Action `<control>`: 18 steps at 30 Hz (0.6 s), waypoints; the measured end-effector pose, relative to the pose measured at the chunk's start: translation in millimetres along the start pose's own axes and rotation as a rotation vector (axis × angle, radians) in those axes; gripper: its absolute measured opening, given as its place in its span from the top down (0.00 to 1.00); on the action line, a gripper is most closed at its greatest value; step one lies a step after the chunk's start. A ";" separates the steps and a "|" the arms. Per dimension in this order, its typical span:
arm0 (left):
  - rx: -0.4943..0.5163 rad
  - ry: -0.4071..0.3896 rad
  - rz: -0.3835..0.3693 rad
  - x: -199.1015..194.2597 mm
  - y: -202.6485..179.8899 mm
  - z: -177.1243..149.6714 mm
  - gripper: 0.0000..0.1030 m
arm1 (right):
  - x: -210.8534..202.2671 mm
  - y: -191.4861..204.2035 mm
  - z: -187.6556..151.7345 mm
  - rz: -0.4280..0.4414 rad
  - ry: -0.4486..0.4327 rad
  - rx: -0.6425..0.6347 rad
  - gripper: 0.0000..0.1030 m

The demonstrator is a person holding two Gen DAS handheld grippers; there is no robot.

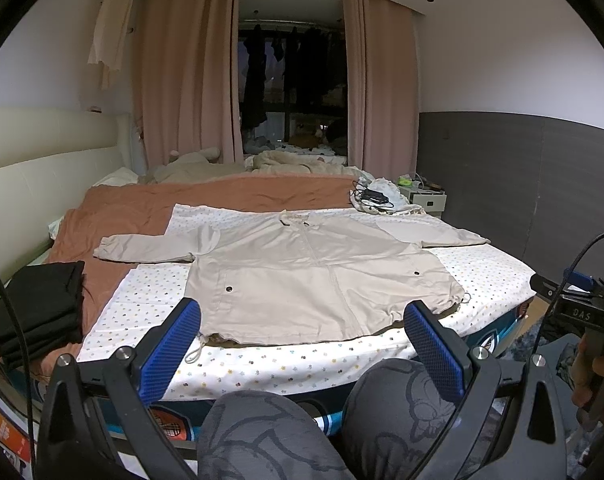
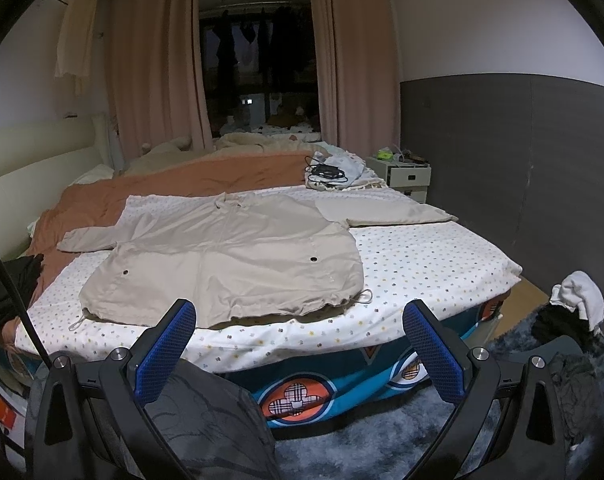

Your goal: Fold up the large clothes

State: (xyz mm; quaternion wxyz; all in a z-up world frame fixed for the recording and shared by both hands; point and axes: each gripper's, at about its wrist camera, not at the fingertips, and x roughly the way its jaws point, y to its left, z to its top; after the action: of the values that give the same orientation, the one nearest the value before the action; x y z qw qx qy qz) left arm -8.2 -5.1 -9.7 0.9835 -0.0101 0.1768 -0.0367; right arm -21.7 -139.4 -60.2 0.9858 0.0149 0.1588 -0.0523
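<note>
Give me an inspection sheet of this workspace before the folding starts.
Surface: bed with dotted sheet, orange blanket behind.
Job's things: beige jacket spread flat, sleeves out, unfolded.
Clutter: folded black clothes at left; cloth pile at far corner.
Grippers: left gripper and right gripper open, empty, short of the bed.
Cables: black cables on the cloth pile.
Surroundings: curtains, nightstand, grey rug.

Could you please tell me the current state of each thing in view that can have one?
Beige jacket: spread flat on the bed, sleeves out, unfolded.
Left gripper: open, empty, short of the hem.
Right gripper: open, empty.
Black clothes: folded, stacked at the bed's left.
Curtains: parted in the middle.
Bedside drawer: shut.
</note>
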 end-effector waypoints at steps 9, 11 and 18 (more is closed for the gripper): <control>-0.008 0.014 0.009 18.9 8.9 6.9 0.00 | 20.2 3.5 8.1 0.009 0.007 0.005 0.00; -0.008 0.018 0.011 25.6 10.8 9.6 0.00 | 27.9 4.3 11.5 0.014 0.012 0.005 0.00; -0.009 0.021 0.029 55.8 20.0 22.2 0.00 | 56.0 5.8 26.4 0.039 0.006 0.029 0.00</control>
State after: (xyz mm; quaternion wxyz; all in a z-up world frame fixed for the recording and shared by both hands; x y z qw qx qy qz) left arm 53.1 10.7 -8.9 0.9820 -0.0114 0.1876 -0.0215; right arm 40.1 -140.4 -52.7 0.9859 0.0324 0.1606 -0.0354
